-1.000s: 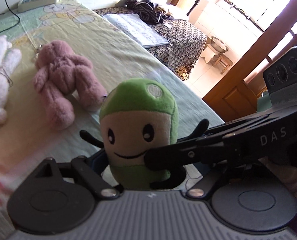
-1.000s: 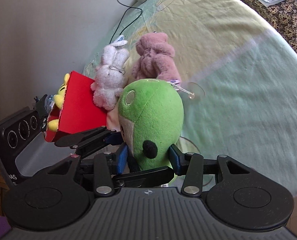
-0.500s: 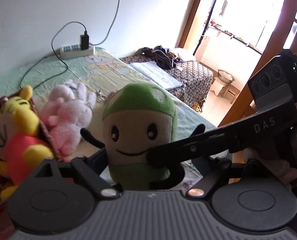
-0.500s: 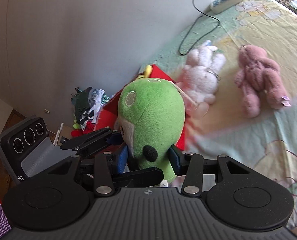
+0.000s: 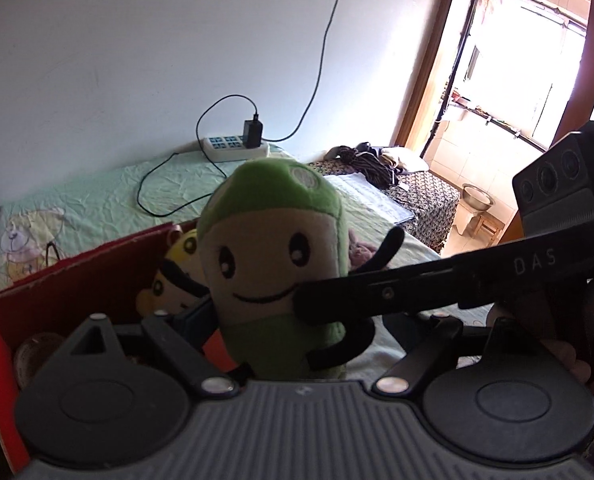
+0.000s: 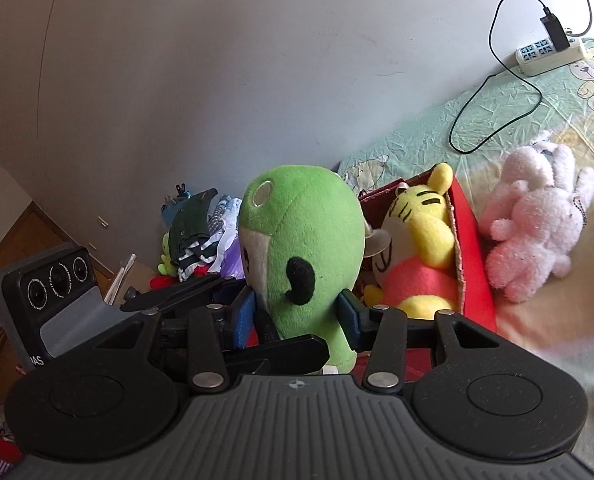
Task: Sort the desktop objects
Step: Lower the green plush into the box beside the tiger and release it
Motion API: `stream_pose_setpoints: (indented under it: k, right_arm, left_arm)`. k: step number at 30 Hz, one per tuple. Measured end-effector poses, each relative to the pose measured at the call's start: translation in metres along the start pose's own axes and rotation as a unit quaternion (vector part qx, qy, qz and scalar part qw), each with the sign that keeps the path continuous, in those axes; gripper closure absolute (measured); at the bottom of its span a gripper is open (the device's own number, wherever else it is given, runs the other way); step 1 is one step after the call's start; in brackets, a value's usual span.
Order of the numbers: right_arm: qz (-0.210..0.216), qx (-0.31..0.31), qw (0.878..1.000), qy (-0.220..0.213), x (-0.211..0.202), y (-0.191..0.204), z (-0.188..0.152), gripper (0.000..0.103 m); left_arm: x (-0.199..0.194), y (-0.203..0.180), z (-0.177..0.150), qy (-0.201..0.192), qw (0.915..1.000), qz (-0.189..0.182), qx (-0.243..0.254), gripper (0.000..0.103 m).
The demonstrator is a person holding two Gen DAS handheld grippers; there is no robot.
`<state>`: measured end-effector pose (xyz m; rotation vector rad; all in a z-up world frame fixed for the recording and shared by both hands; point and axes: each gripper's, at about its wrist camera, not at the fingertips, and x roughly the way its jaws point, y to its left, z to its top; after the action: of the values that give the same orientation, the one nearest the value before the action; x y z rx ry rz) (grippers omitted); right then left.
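A green plush toy [image 5: 273, 264] with a smiling cream face is held upright in the air. My left gripper [image 5: 281, 332] is shut on its lower body. My right gripper [image 6: 297, 316] is shut on the green plush toy [image 6: 305, 252] too, its blue pads [image 6: 349, 312] pressing both sides. In the left wrist view the right gripper's black finger [image 5: 417, 292] crosses the toy's face. The open red box [image 6: 469, 240] lies just behind the toy and holds a yellow tiger plush [image 6: 421, 240]. A white bunny plush [image 6: 533, 232] lies on the bed right of the box.
The red box [image 5: 77, 280] sits at the near end of a pale green bed sheet [image 5: 97, 200]. A power strip [image 5: 233, 148] with a charger and cable lies by the wall. Clothes [image 6: 201, 236] are piled on the floor left of the bed. A doorway [image 5: 497, 80] opens at the right.
Both grippers have carried the green plush from over the middle of the bed toward the red box. The pink bear has dropped out of the right wrist view and the box is now close.
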<state>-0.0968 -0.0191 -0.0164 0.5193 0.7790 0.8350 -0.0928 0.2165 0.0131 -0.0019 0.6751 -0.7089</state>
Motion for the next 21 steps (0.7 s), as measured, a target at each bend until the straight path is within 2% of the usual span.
stream_pose_setpoints:
  k: [5,9,18,21]
  right_arm:
    - [-0.032,0.009,0.999,0.014,0.043,0.004,0.007,0.056]
    - [-0.071,-0.011,0.997,0.021,0.072,0.007,0.011,0.057]
    - [-0.145,-0.017,0.986,0.078,0.118,0.008,0.009,0.056]
    - [-0.157,-0.024,0.984,0.081,0.127,0.007,0.008,0.056]
  left_arm:
    - [0.011,0.039,-0.003,0.015,0.9997,0.013,-0.016,0.017]
    - [0.027,0.063,-0.004,0.036,0.9988,0.031,-0.013,0.018]
    - [0.063,0.103,-0.016,0.104,0.9921,0.016,-0.069,0.018]
    - [0.067,0.106,-0.021,0.107,0.9916,0.016,-0.072,0.013]
